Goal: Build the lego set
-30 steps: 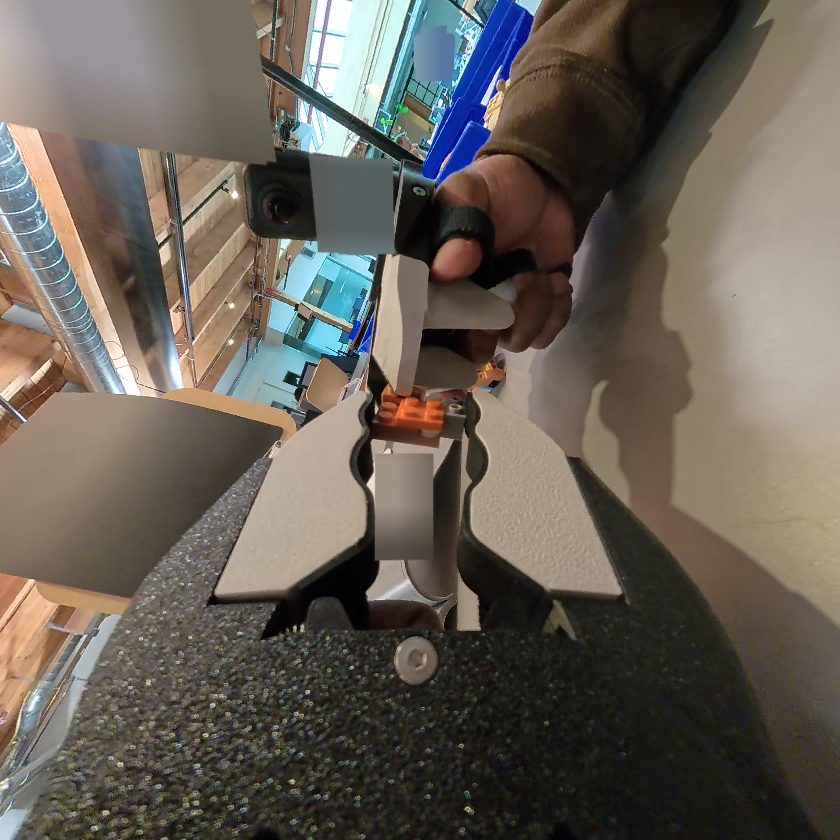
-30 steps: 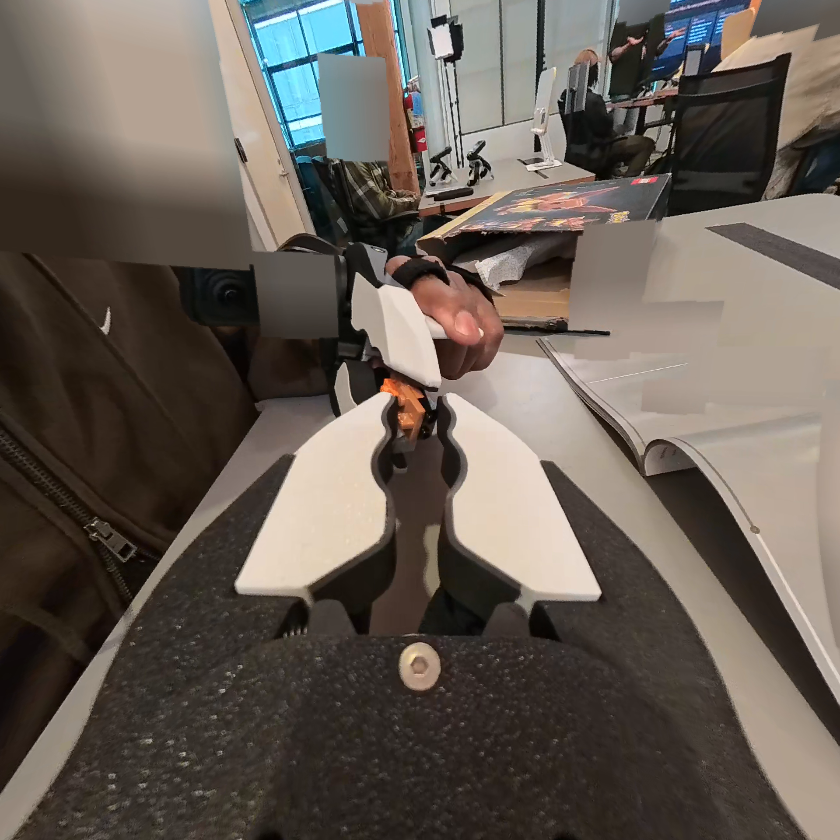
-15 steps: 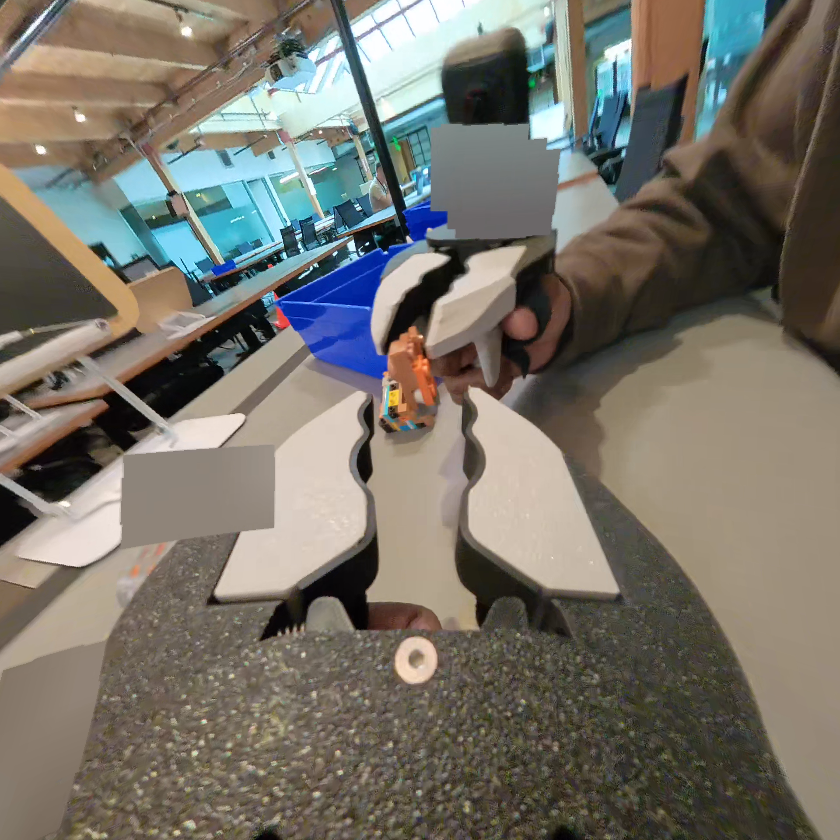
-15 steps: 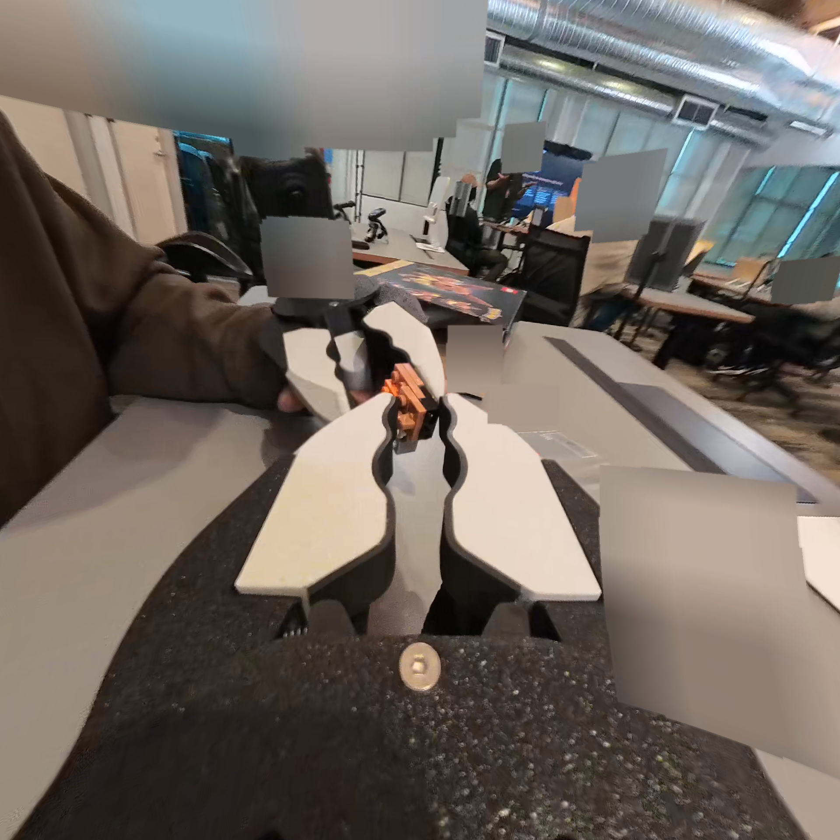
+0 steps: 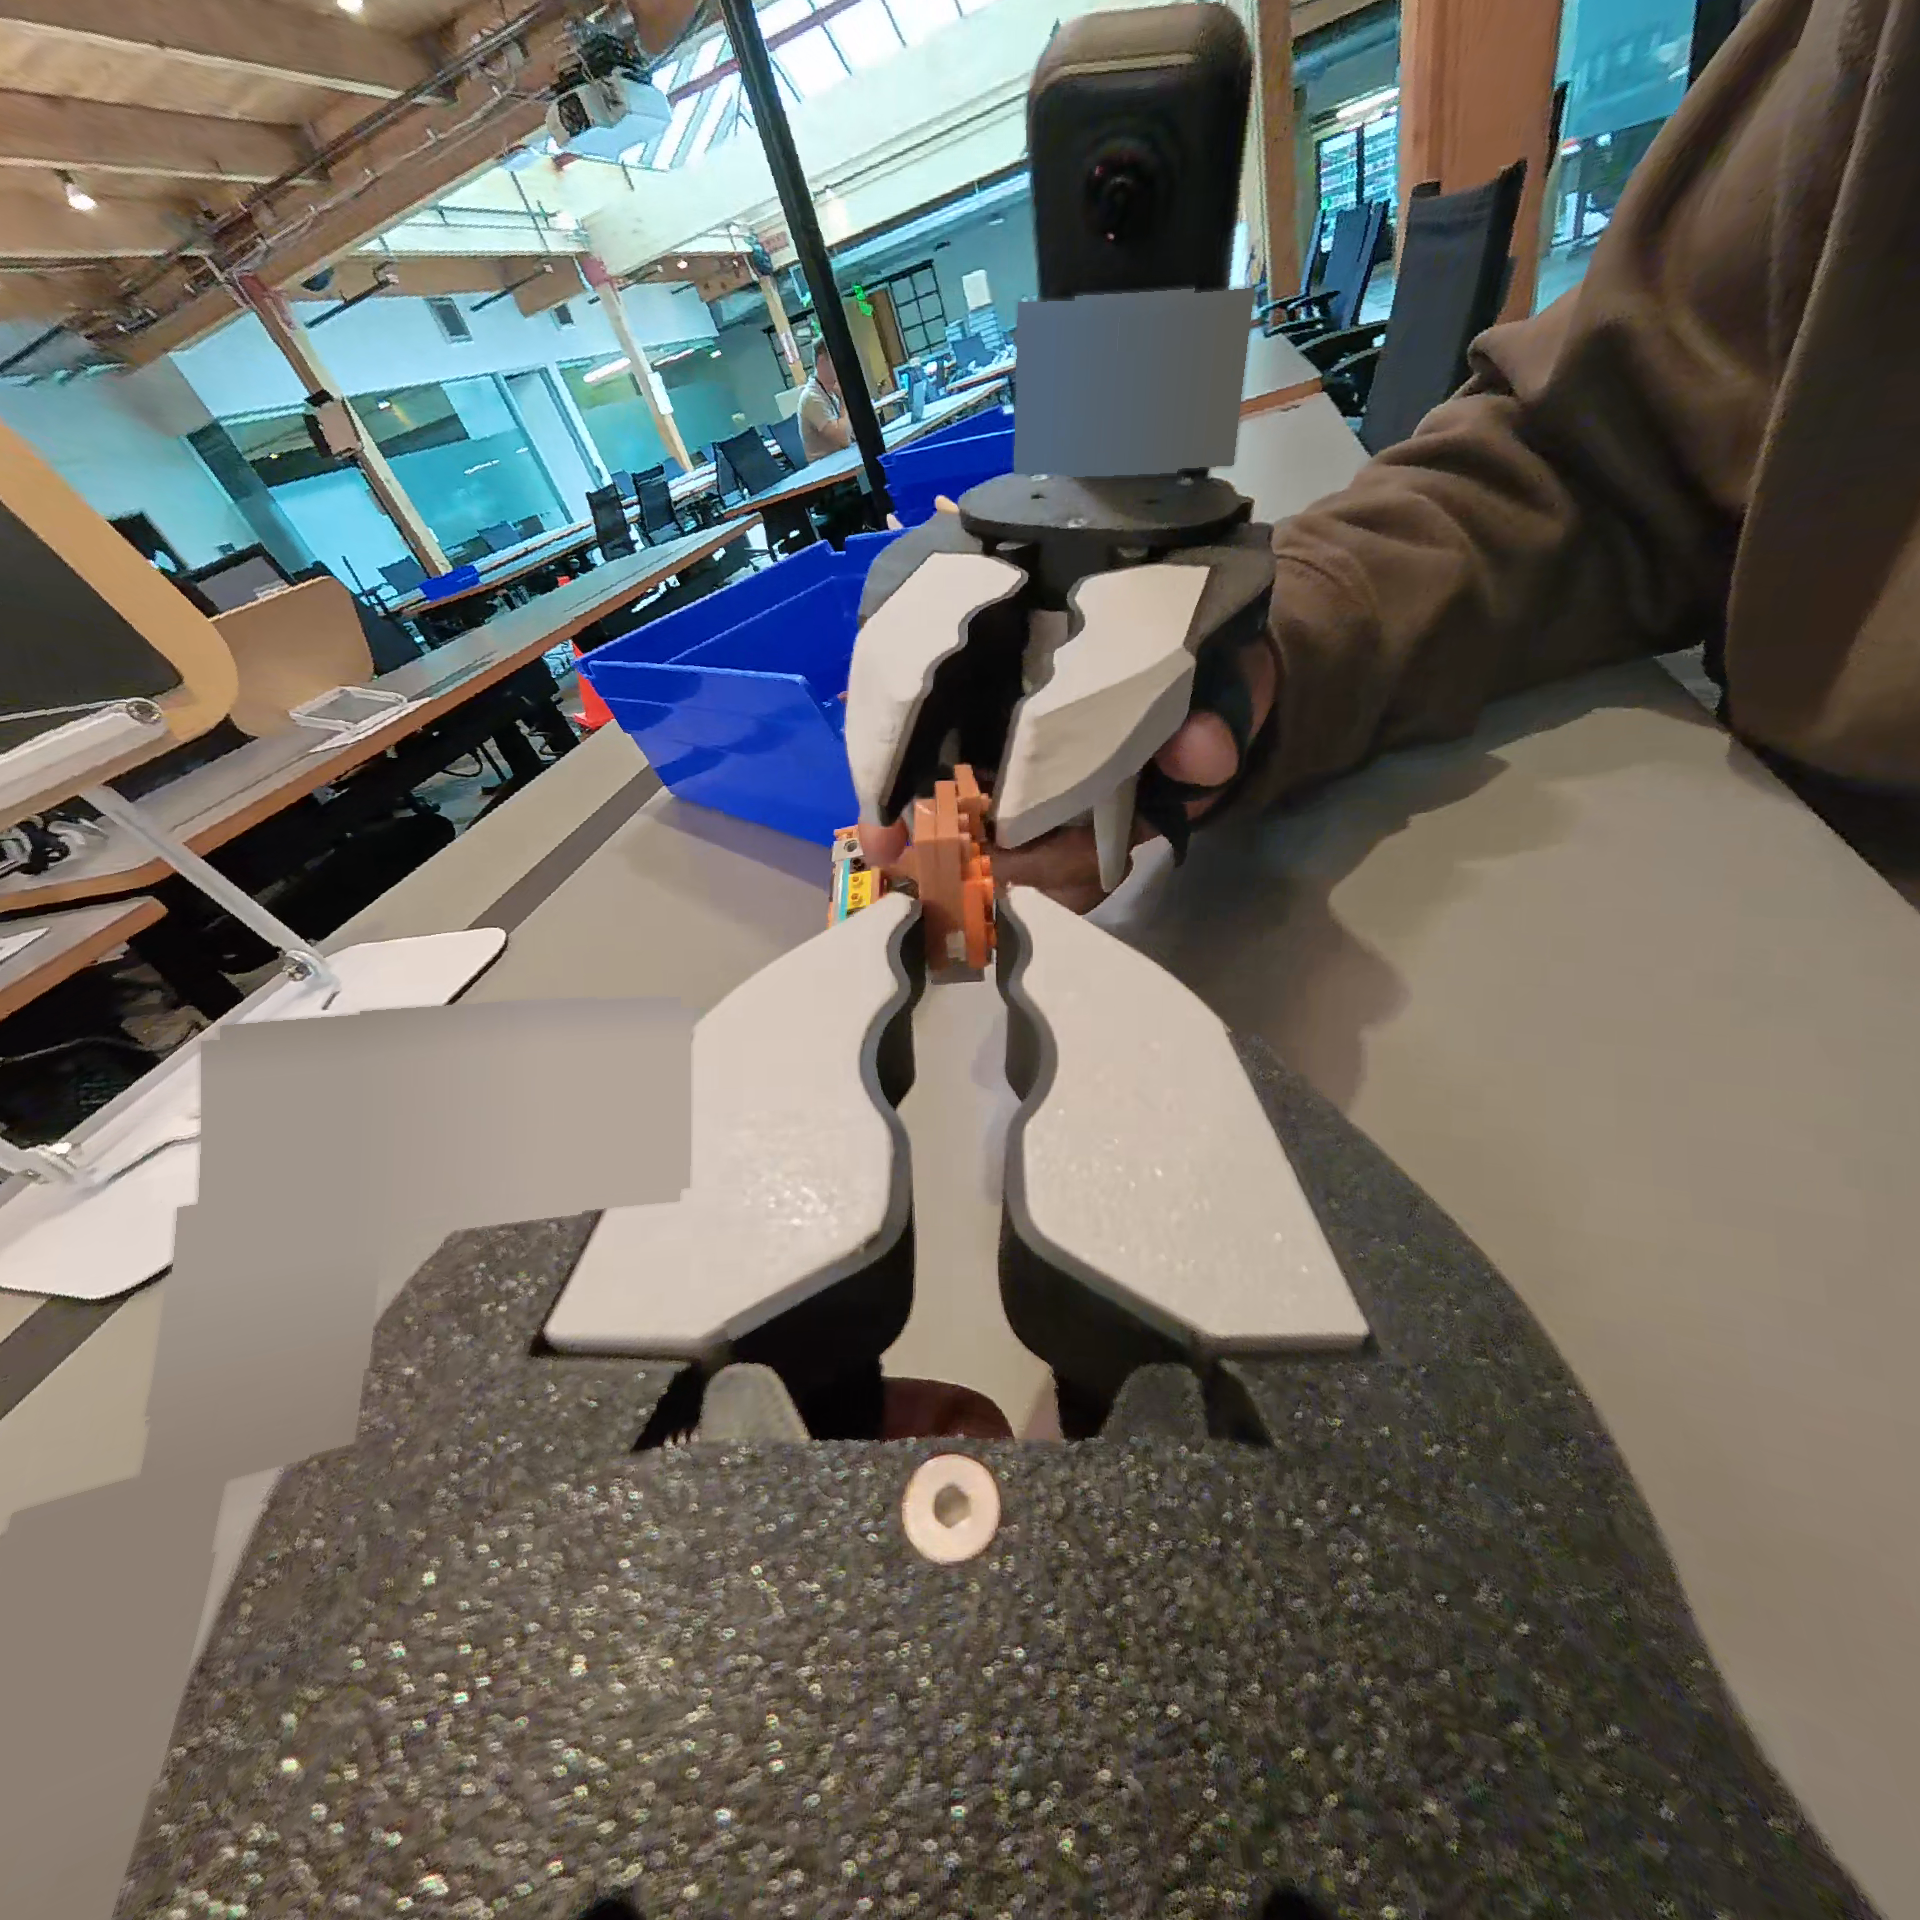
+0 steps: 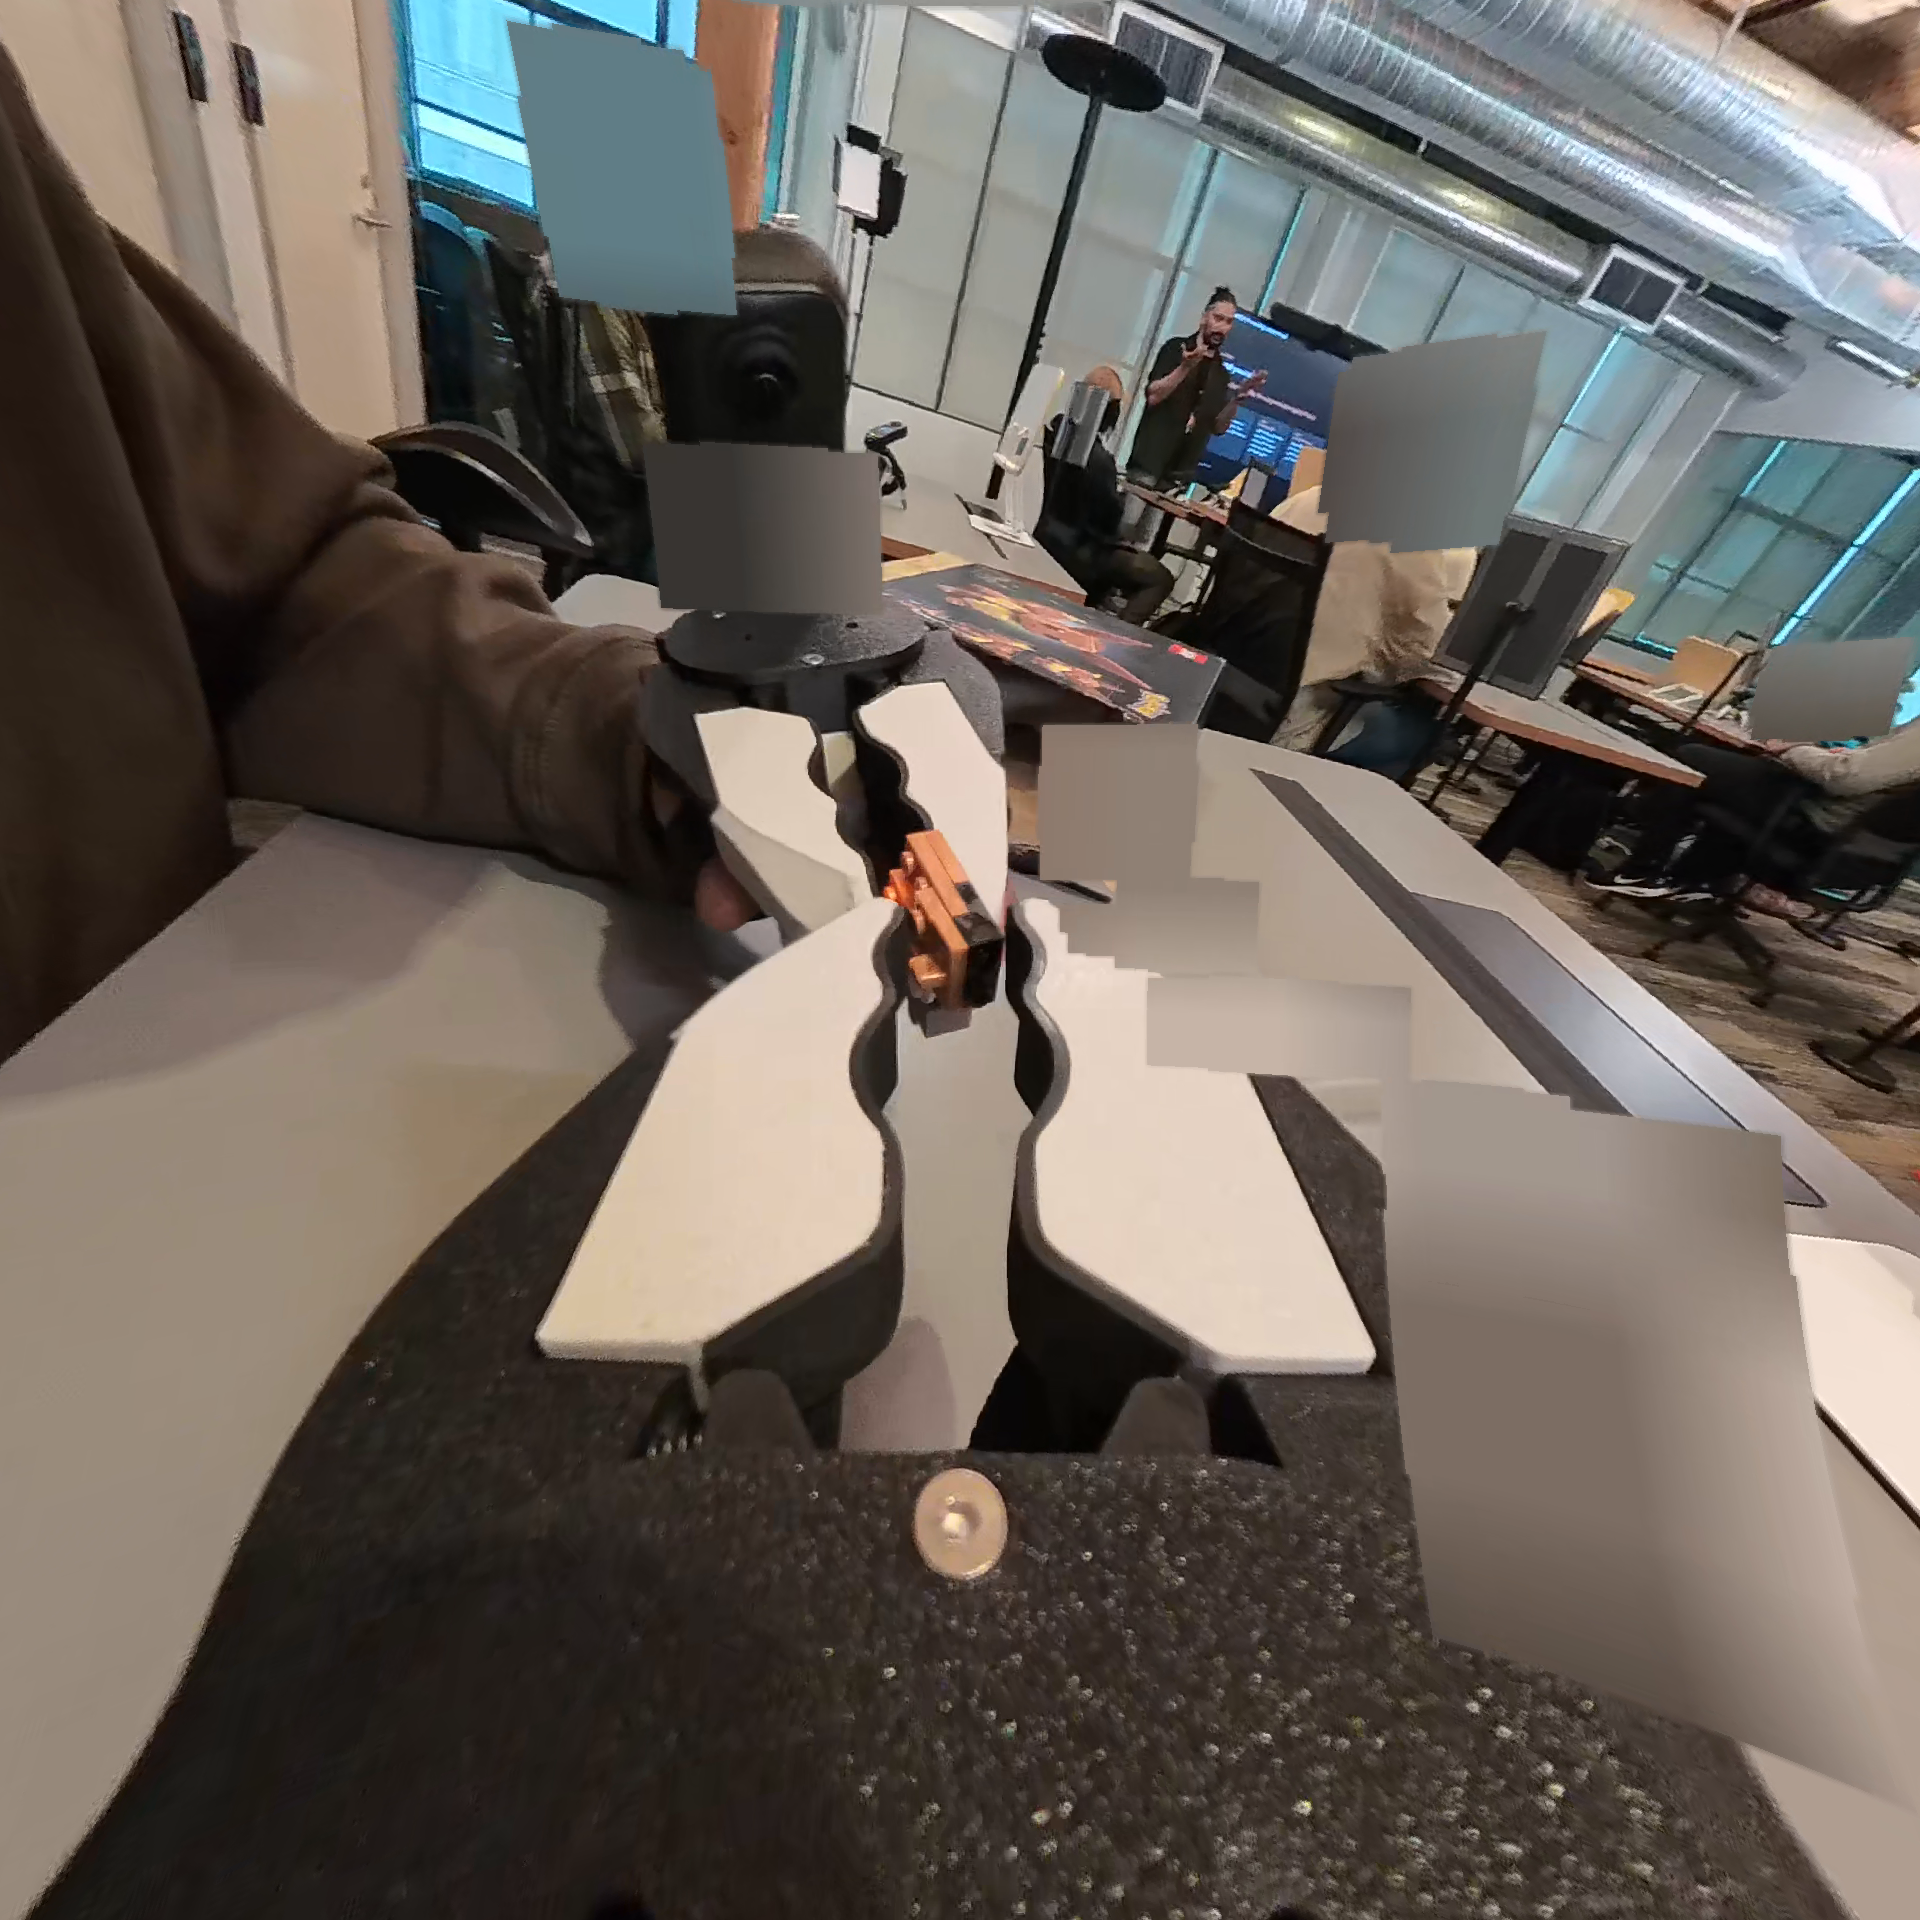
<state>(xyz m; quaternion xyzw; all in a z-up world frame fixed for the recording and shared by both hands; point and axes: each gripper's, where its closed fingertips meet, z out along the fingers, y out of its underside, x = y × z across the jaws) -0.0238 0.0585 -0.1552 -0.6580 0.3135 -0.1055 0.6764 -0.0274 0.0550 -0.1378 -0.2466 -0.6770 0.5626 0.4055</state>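
Your left claw (image 5: pixel 951 920) and right claw (image 6: pixel 951 914) were both clenched on the small orange lego assembly (image 5: pixel 954 878), held between them above the desk (image 5: pixel 1558 1039). You needed square, steady opposing pressure to seat the bricks.

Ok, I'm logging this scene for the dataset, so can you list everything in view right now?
lego piece: one small build, orange and brown, held above the table between both grippers
second lego build: one, multicoloured, on the table just behind the held piece
bins: at least two, blue, far side of the table in the left wrist view
lego box: one, dark printed lid, behind the left gripper in the right wrist view
table: one, grey, under everything
left gripper: one, grey fingers, shut on the lego piece
right gripper: one, white fingers; grip on the piece unclear
sleeves: brown, one behind each gripper
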